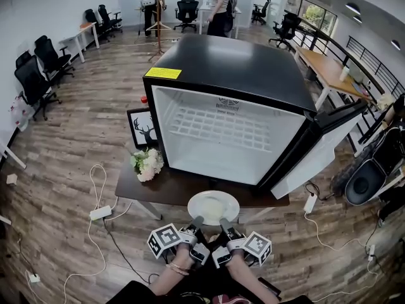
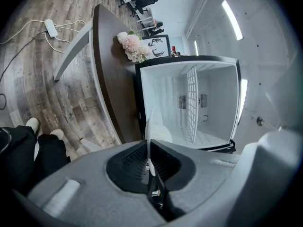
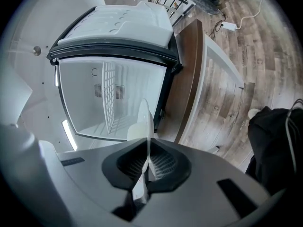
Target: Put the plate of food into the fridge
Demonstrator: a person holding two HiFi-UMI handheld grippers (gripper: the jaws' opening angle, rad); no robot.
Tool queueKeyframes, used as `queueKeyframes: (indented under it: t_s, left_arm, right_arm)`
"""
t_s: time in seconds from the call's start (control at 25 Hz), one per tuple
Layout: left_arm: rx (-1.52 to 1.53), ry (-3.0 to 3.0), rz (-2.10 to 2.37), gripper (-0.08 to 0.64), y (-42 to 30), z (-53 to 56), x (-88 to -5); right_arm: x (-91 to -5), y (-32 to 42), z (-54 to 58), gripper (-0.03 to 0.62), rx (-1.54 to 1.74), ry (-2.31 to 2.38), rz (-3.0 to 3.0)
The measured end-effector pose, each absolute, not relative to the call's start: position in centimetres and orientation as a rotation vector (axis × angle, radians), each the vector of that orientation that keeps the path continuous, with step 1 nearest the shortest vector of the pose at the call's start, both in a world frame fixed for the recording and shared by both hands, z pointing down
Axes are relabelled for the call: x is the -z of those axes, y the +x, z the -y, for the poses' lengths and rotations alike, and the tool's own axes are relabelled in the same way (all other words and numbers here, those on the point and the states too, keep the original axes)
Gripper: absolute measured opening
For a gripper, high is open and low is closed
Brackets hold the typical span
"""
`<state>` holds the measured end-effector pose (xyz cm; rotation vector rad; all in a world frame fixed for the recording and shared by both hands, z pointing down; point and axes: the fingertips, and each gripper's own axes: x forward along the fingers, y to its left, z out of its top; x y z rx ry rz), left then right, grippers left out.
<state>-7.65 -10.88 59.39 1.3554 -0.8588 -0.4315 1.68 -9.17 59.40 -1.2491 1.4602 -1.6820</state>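
Note:
A white plate (image 1: 213,207) with pale food on it hangs level just in front of the table's near edge. My left gripper (image 1: 197,222) is shut on its near rim at the left, and my right gripper (image 1: 224,223) is shut on the rim at the right. In the left gripper view the plate (image 2: 148,126) shows edge-on between the jaws; in the right gripper view the plate (image 3: 146,122) does too. The small black fridge (image 1: 231,75) stands on the table ahead with its door (image 1: 326,147) swung open to the right. Its white inside holds one wire shelf (image 1: 218,126).
On the dark wooden table (image 1: 171,185) lie a bunch of pale flowers (image 1: 147,163) and a framed deer picture (image 1: 143,128) left of the fridge. A power strip with cables (image 1: 100,213) lies on the floor at the left. Office chairs, desks and standing people are further back.

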Motion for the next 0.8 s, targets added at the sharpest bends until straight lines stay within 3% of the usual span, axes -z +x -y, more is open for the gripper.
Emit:
queueKeyframes:
  t_s: [0.8]
  left_arm:
    - [0.473,1.31,0.935,0.02,-6.4,20.4,-59.7]
  right_arm:
    - [-59.8,3.0,19.5,0.026,1.789,-1.21,-1.522]
